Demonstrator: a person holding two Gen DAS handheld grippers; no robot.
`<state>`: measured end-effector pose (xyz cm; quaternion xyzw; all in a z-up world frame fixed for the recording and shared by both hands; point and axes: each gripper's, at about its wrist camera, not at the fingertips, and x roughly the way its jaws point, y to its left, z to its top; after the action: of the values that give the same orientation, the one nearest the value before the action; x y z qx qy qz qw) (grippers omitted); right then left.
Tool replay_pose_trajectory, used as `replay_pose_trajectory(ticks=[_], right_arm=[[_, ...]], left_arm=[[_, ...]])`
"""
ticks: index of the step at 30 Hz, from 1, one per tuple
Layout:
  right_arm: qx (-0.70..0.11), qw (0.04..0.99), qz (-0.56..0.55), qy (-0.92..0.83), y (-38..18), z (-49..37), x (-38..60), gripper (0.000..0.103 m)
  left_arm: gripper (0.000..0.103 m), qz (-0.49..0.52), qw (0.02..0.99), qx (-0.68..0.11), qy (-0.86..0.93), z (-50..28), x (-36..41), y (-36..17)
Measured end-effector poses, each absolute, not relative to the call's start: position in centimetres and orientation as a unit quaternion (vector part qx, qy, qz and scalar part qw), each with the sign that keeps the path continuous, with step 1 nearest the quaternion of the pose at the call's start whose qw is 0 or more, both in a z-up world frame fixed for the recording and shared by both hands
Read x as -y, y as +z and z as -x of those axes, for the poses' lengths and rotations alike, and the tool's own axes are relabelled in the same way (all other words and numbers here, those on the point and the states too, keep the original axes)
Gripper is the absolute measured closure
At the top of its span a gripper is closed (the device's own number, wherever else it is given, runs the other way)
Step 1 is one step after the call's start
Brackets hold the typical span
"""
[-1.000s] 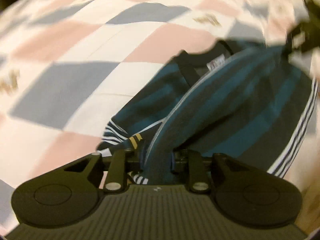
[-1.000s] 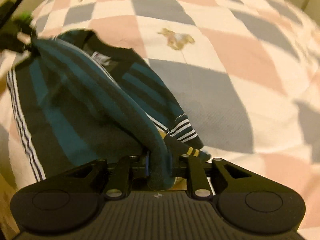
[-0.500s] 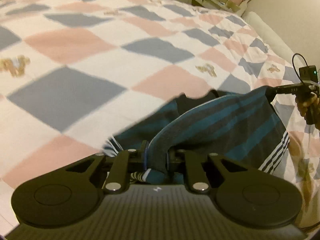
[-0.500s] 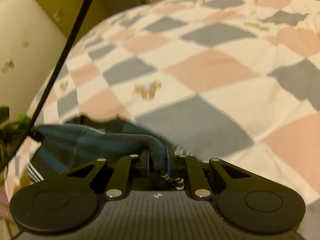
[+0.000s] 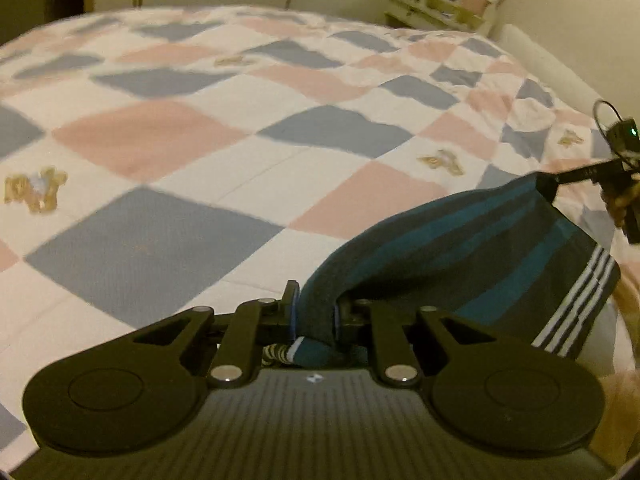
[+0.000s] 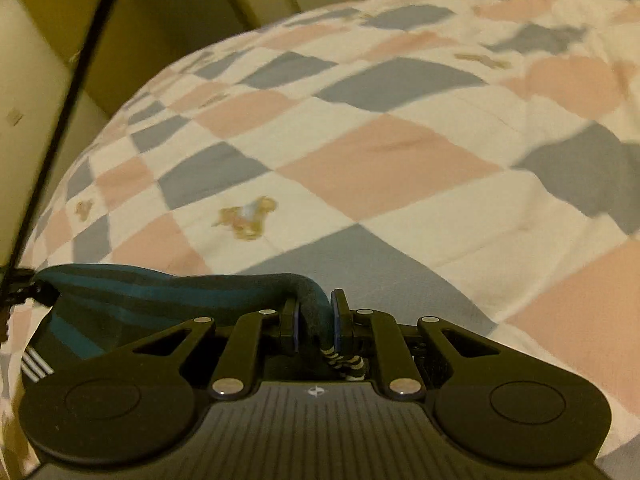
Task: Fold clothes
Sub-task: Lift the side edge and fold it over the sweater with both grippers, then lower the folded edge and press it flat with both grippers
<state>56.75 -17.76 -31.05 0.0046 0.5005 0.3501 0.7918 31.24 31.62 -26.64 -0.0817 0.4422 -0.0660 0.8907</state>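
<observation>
A dark sweater with teal stripes and white bands [image 5: 472, 256] hangs stretched between my two grippers, lifted off the bed. My left gripper [image 5: 314, 316] is shut on a bunched edge of it. In the left wrist view the right gripper [image 5: 546, 186] pinches the far corner, held by a hand [image 5: 618, 208]. In the right wrist view my right gripper [image 6: 316, 320] is shut on the sweater [image 6: 140, 296], which runs off to the left where the left gripper's tip [image 6: 36, 290] grips it. The lower part of the garment is hidden below the grippers.
A checked quilt of pink, grey and white squares with small bear prints [image 5: 200, 140] covers the bed [image 6: 400, 160]. A shelf with small items [image 5: 452, 4] stands at the back right. A black cable [image 6: 60, 120] crosses the right wrist view's left side.
Both grippers have risen with the sweater, pulling it off the quilt. The collar and label seen earlier have dropped out of sight, and both views now tilt toward the far bed.
</observation>
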Motion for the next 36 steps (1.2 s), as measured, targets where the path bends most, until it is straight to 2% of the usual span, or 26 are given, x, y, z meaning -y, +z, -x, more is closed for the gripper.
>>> replay_pose_trajectory(ticks=[3, 4, 5, 6, 7, 8, 9, 10, 13, 16, 18, 19, 24, 29, 32, 36], right_arm=[[-0.508, 0.797, 0.003, 0.327, -32.5, -56.9, 17.3, 0.09], [-0.511, 0.798, -0.001, 0.321, -32.8, -57.0, 17.2, 0.089], [-0.512, 0.799, 0.001, 0.314, -33.1, -57.0, 17.0, 0.087], [-0.513, 0.802, 0.007, 0.307, -33.3, -56.8, 16.8, 0.081], [-0.515, 0.805, 0.011, 0.295, -33.3, -56.8, 16.8, 0.073], [-0.518, 0.809, 0.013, 0.277, -33.2, -56.7, 16.9, 0.052], [-0.511, 0.819, 0.011, 0.262, -32.7, -56.5, 17.2, 0.046], [-0.495, 0.832, 0.004, 0.25, -32.0, -56.0, 17.7, 0.045], [-0.447, 0.869, -0.015, 0.211, -29.8, -54.4, 19.1, 0.046], [-0.41, 0.88, -0.015, 0.24, -28.2, -52.3, 18.7, 0.045], [-0.402, 0.87, -0.004, 0.286, -28.1, -51.3, 17.3, 0.047], [-0.403, 0.861, 0.013, 0.308, -28.5, -51.0, 16.2, 0.055], [-0.43, 0.843, 0.129, 0.296, -33.0, -51.3, 13.0, 0.067], [-0.438, 0.845, 0.096, 0.293, -33.2, -52.1, 14.2, 0.068], [-0.424, 0.855, 0.075, 0.289, -31.0, -49.6, 15.9, 0.064], [-0.404, 0.869, 0.048, 0.283, -28.1, -46.3, 18.1, 0.063]], left_arm=[[0.087, 0.072, 0.888, -0.451, -0.056, -32.5, -31.2, -28.0], [0.084, 0.072, 0.885, -0.458, -0.048, -32.9, -31.3, -28.5], [0.071, 0.071, 0.883, -0.463, -0.036, -33.2, -31.4, -29.0], [0.056, 0.075, 0.881, -0.466, -0.021, -33.2, -31.8, -29.3], [0.053, 0.088, 0.881, -0.465, -0.01, -33.0, -32.3, -29.3], [0.053, 0.105, 0.88, -0.463, -0.004, -32.6, -32.9, -29.1], [0.053, 0.114, 0.882, -0.458, 0.003, -32.1, -33.1, -28.7], [0.053, 0.113, 0.885, -0.452, 0.011, -31.6, -33.0, -28.0], [0.067, 0.105, 0.903, -0.415, 0.044, -29.7, -32.4, -25.6], [0.069, 0.143, 0.914, -0.374, 0.071, -28.5, -32.8, -23.7], [0.085, 0.148, 0.916, -0.367, 0.061, -28.7, -32.5, -23.4], [0.085, 0.139, 0.916, -0.373, 0.049, -29.1, -31.9, -23.7], [0.084, 0.0, 0.896, -0.444, 0.021, -32.7, -27.6, -29.1], [0.085, 0.065, 0.892, -0.443, 0.057, -33.7, -29.1, -29.6], [0.085, 0.089, 0.898, -0.425, 0.075, -31.6, -29.3, -27.4], [0.086, 0.065, 0.908, -0.407, 0.076, -26.4, -26.9, -24.1]])
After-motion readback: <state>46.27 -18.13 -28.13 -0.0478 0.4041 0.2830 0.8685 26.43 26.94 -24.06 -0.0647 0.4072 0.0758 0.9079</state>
